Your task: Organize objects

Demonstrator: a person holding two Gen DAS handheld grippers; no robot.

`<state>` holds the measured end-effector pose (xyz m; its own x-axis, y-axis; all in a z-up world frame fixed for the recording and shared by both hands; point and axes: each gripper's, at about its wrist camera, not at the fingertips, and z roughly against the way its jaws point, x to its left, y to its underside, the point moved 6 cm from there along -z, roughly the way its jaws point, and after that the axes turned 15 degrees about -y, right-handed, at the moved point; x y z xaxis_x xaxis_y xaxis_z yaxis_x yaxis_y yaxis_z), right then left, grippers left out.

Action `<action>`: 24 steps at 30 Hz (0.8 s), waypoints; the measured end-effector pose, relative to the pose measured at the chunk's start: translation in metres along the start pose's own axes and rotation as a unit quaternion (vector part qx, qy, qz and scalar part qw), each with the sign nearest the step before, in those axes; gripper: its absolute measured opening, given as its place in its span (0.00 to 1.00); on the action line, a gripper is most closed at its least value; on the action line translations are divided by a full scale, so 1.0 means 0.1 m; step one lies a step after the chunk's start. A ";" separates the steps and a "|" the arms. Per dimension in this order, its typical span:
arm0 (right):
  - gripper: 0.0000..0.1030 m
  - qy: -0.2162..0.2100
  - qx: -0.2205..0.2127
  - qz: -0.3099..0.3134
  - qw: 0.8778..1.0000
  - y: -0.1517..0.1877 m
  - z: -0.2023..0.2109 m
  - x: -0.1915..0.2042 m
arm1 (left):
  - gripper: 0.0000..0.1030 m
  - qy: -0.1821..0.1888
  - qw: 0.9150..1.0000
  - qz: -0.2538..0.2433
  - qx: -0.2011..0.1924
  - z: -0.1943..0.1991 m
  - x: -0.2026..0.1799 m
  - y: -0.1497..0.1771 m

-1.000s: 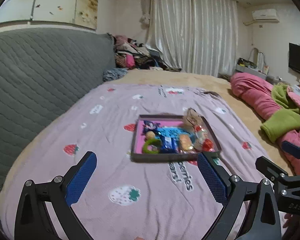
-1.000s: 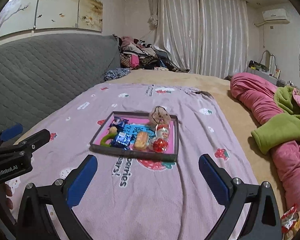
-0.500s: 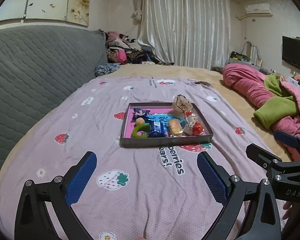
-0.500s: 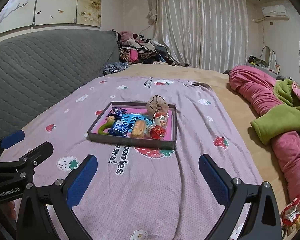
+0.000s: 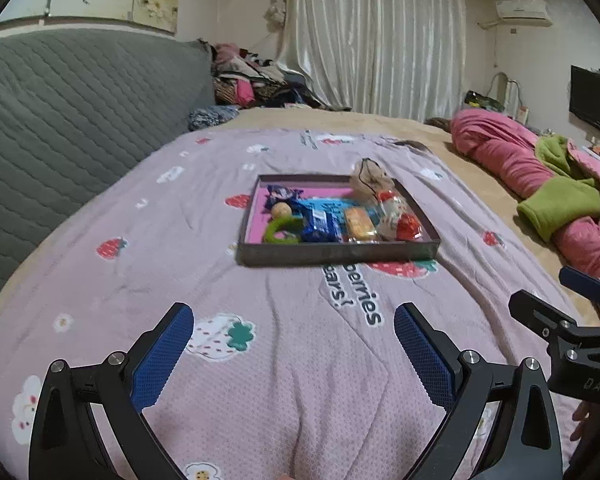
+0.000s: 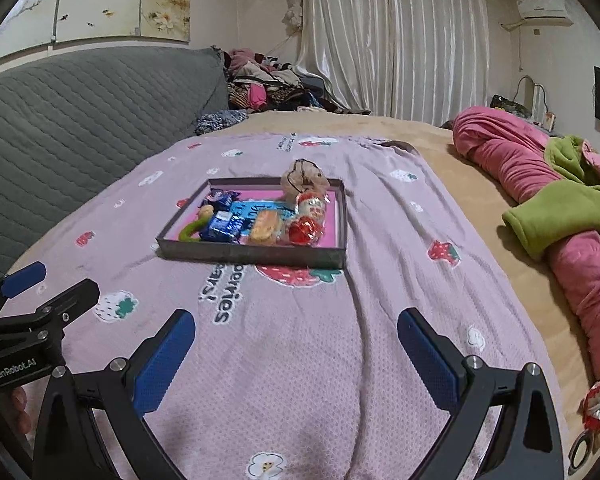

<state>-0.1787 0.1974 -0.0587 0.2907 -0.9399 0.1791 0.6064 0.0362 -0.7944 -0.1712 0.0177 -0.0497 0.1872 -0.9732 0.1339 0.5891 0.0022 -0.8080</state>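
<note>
A shallow grey box with a pink floor [image 5: 336, 255] [image 6: 252, 255] lies on the pink strawberry-print blanket, ahead of both grippers. It holds a blue wrapped snack [image 5: 320, 226] [image 6: 224, 226], a yellow biscuit pack [image 5: 358, 222] [image 6: 265, 222], a green ring [image 5: 282, 230], a red wrapped sweet [image 5: 408, 227] [image 6: 306, 230] and a beige drawstring pouch [image 5: 370, 178] [image 6: 304, 178]. My left gripper [image 5: 294, 344] is open and holds nothing, well short of the box. My right gripper [image 6: 296, 350] is open too, equally far back. Each gripper shows at the edge of the other's view.
A grey quilted headboard [image 5: 60, 120] runs along the left. Rolled pink and green bedding [image 6: 548, 200] lies on the right of the bed. A small red-and-white wrapped item [image 6: 598, 400] sits at the bed's right edge. Clothes pile [image 6: 268, 88] and curtains stand behind.
Both grippers drifted slightly toward the box, which now sits a little larger and closer to the centre in both views. Both stayed open.
</note>
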 end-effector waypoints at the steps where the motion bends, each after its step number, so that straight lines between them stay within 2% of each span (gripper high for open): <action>1: 0.99 0.001 0.001 0.000 1.000 0.02 -0.02 -0.01 | 0.98 -0.003 1.000 0.000 0.000 -0.02 0.00 0.03; 8: 0.99 -0.001 0.001 -0.006 1.000 0.12 -0.11 -0.05 | 0.97 -0.027 1.000 -0.011 0.010 -0.15 -0.04 0.14; 24: 0.99 0.002 0.012 -0.001 1.000 0.29 -0.24 -0.01 | 0.97 -0.006 1.000 0.005 0.018 -0.29 -0.04 0.25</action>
<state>-0.1799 0.1913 -0.0958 0.2867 -0.9413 0.1780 0.6242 0.0425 -0.7801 -0.1801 0.0145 -0.0869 0.2035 -0.9700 0.1328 0.6149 0.0211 -0.7884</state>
